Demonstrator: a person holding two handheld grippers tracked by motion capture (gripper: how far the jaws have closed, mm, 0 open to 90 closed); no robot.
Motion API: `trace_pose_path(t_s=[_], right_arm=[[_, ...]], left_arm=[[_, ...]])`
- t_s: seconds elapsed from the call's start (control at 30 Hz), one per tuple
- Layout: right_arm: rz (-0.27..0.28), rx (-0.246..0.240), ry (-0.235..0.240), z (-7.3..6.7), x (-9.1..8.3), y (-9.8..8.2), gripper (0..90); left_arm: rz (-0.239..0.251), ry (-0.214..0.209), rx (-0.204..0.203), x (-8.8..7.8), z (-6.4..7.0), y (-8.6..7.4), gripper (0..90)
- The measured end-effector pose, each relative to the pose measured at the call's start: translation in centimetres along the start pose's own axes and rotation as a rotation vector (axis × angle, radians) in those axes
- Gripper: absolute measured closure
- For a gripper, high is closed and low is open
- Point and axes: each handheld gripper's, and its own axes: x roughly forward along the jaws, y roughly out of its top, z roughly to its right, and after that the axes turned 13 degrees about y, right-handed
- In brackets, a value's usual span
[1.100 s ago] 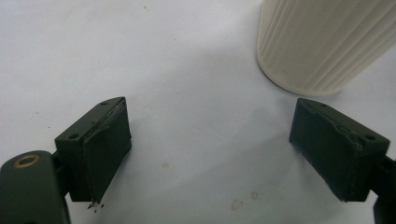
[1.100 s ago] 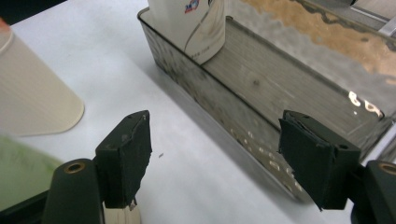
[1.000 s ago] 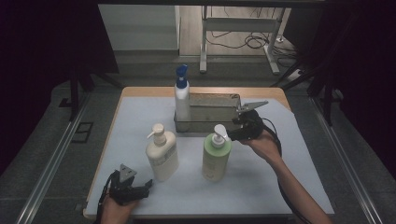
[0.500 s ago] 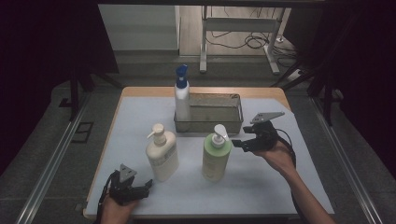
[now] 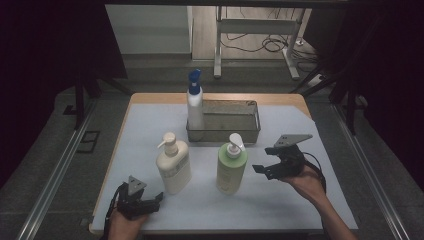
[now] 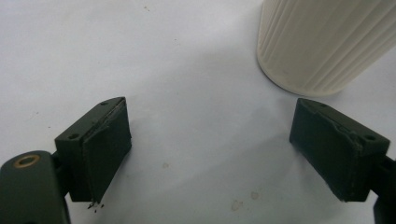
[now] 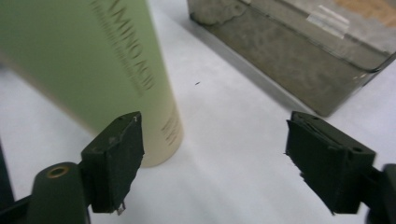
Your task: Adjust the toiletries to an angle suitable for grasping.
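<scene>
A green pump bottle (image 5: pixel 231 167) stands upright on the white mat, and a cream pump bottle (image 5: pixel 173 165) stands to its left. My right gripper (image 5: pixel 264 160) hovers just right of the green bottle, pointing toward it. Its jaws have just been opening, with nothing between them. In the right gripper view (image 7: pixel 215 158) the green bottle (image 7: pixel 107 60) stands beyond the left jaw. My left gripper (image 5: pixel 156 199) rests open near the front edge. In the left gripper view (image 6: pixel 224 154) the cream bottle's ribbed base (image 6: pixel 322 42) stands ahead to the right.
A metal tray (image 5: pixel 250 132) sits at the back of the mat, with a white bottle with a blue spray cap (image 5: pixel 195 102) upright in its left end. The tray's corner (image 7: pixel 299 60) lies ahead of the right jaw. Dark floor and rails surround the table.
My right gripper has drawn away from the tray's front toward the near right, settling beside the green bottle, and its jaws look wider. The left gripper and the bottles have stayed put.
</scene>
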Motion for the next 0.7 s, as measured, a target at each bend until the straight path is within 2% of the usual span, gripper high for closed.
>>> trace_pose_path(t_s=[0.07, 0.33, 0.53, 0.7], right_arm=[[-0.003, -0.012, 0.003, -0.4, 0.1, -0.2, 15.9], [-0.015, -0.043, 0.063, -2.0, 1.6, -0.1, 8.4], [-0.034, -0.061, 0.074, -2.7, 2.8, 0.2, 0.5], [-0.042, -0.070, 0.080, -3.2, 3.8, 0.4, 0.0]], left_arm=[[0.000, 0.000, 0.000, 0.0, 0.0, 0.0, 12.4], [0.000, 0.000, 0.000, 0.0, 0.0, 0.0, 12.4], [0.000, 0.000, 0.000, 0.0, 0.0, 0.0, 12.4], [0.000, 0.000, 0.000, 0.0, 0.0, 0.0, 12.4]])
